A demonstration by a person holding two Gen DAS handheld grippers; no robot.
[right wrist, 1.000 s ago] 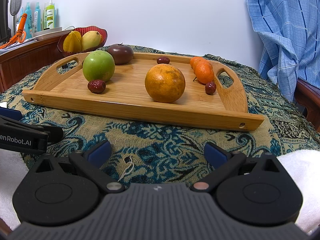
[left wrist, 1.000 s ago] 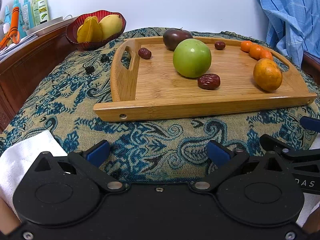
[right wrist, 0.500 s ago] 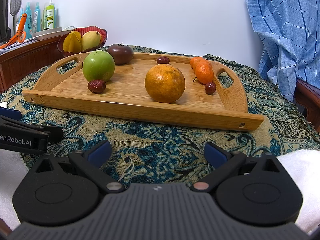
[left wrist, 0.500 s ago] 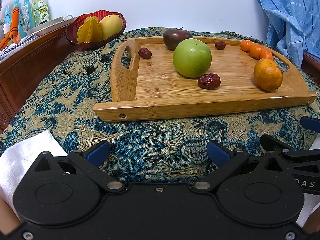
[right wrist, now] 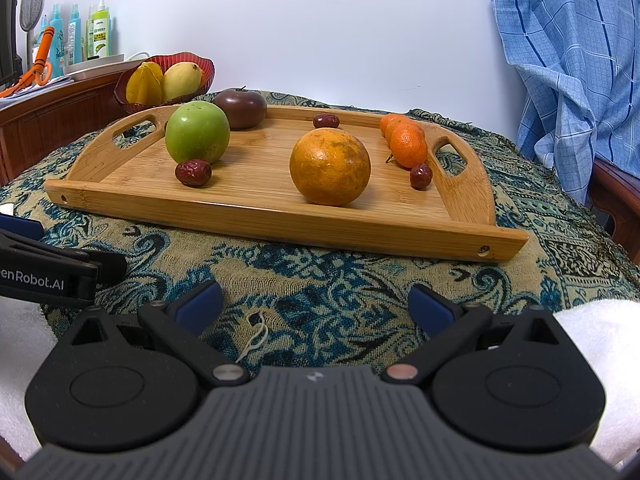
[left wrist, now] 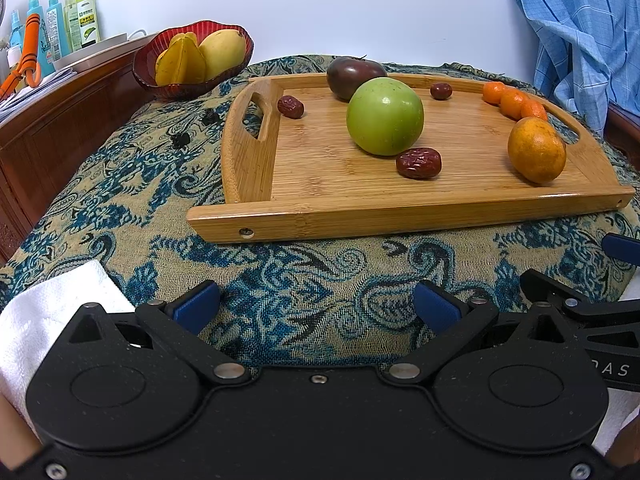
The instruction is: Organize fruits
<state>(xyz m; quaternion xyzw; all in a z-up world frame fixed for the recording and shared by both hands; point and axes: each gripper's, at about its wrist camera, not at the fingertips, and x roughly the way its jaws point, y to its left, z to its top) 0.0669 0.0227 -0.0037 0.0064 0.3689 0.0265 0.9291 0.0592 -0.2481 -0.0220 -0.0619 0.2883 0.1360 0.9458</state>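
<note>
A bamboo tray (left wrist: 320,184) (right wrist: 256,208) lies on the patterned cloth. On it are a green apple (left wrist: 385,116) (right wrist: 197,132), a dark purple tomato (left wrist: 352,76) (right wrist: 240,107), a large orange (left wrist: 537,149) (right wrist: 330,166), small tangerines (left wrist: 514,102) (right wrist: 406,140) and several red dates (left wrist: 419,163) (right wrist: 193,173). My left gripper (left wrist: 316,306) and my right gripper (right wrist: 316,306) are both open and empty, low over the cloth in front of the tray.
A red bowl (left wrist: 192,60) (right wrist: 160,76) with a starfruit and a mango stands at the back left. Bottles (left wrist: 64,20) stand on a wooden sideboard at left. A blue checked cloth (right wrist: 568,60) hangs at right. White towels (left wrist: 52,312) lie beside the grippers.
</note>
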